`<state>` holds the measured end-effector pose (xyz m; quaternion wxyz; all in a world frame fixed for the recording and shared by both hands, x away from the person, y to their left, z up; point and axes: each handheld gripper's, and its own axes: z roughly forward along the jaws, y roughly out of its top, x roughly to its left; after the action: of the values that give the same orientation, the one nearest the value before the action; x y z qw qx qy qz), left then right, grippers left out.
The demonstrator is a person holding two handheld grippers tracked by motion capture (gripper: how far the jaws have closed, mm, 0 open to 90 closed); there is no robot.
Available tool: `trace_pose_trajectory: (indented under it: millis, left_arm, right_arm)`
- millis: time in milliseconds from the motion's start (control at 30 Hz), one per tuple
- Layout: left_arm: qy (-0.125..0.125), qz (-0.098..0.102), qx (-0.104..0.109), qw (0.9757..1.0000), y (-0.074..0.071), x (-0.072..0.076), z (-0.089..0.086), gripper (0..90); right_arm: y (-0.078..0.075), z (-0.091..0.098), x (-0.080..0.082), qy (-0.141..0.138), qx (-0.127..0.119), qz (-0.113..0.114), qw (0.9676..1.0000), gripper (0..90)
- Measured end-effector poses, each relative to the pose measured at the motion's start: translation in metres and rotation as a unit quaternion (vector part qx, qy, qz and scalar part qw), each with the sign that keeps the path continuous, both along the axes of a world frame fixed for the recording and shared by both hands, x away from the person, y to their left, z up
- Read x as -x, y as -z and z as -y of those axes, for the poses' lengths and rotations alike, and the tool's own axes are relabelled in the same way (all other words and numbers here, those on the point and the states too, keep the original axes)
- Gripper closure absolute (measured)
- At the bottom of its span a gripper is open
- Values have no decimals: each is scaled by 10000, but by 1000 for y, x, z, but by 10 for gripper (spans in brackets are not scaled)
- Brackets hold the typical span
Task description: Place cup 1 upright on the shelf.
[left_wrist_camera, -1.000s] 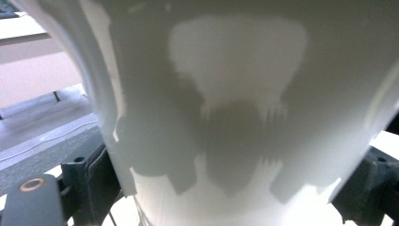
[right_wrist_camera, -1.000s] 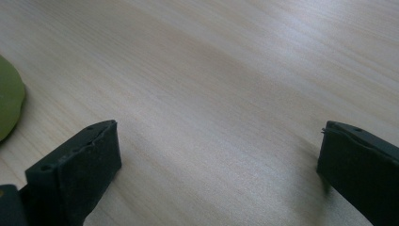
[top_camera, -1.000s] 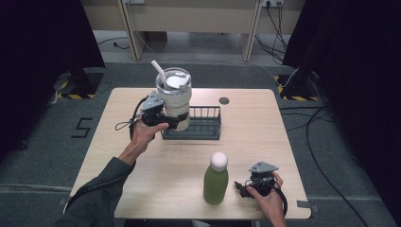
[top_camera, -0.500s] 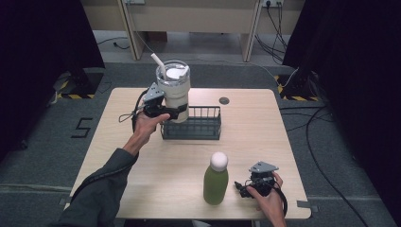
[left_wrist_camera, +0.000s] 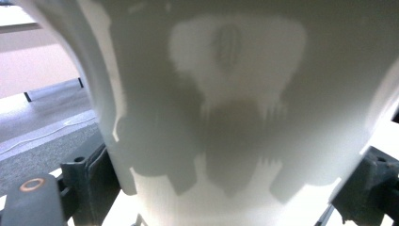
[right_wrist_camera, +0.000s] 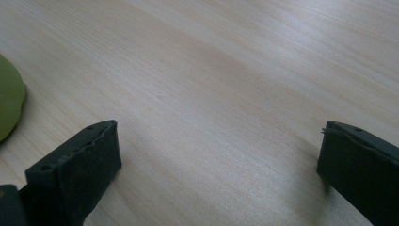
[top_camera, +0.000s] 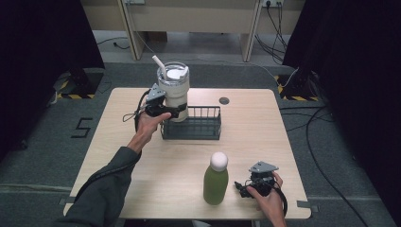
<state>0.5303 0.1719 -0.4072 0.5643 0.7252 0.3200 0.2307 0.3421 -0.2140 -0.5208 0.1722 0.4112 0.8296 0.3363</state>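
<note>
High view showed the pale wooden worktop (top_camera: 142, 156) with its things spread well apart. The largest of them, a black wire basket (top_camera: 191, 124), stood toward the far side near the middle. Over the basket's left end a white tumbler (top_camera: 173, 92) with a clear lid and a white straw (top_camera: 159, 64) was held upright, its base at about the level of the basket's rim, though whether it rested inside could not be told. The left hand-held gripper (top_camera: 171, 111) was clamped on the tumbler's lower body from the left, the person's left hand (top_camera: 147, 125) behind it and a dark sleeve running back to the near edge. In the left gripper view the tumbler's white wall (left_wrist_camera: 226, 108) stood close between the two black jaws, which pressed against it on either side. A green bottle (top_camera: 215, 179) with a round white cap stood upright near the near edge, right of the middle. Just right of it the right hand-held gripper (top_camera: 242, 185) rested low at the worktop, apart from the bottle; in the right gripper view its jaws stood wide apart over bare wood, with the green bottle's edge (right_wrist_camera: 9, 103) at the left. A small dark round disc (top_camera: 224, 100) lay on the far part of the worktop, right of the basket.
</note>
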Motion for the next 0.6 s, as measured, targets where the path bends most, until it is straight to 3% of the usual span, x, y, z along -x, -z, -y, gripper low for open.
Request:
trace_pose_trajectory:
  millis: [133,167,200,233,267,300,600]
  left_arm:
    - [-71,41,103,9999,1,0,1,111]
    - [-68,75,-44,9999,0,-1,-1,112]
    - [-73,63,87,9999,1,0,1,112]
    - [-38,82,-42,10000,1,0,0,111]
    - [-67,67,110,9999,2,1,2,112]
    - [-66,58,110,9999,2,1,2,111]
    - [-1,-16,-84,10000,11,2,3,112]
  right_arm:
    - [0,0,0,2,-1,8,10000,4]
    - [0,0,0,-2,1,1,10000,4]
    - [0,0,0,-3,1,0,10000,4]
    - [0,0,0,7,-6,1,10000,4]
    - [0,0,0,8,-6,0,10000,4]
    - [0,0,0,4,-4,-7,10000,4]
    - [0,0,0,3,-4,-7,10000,4]
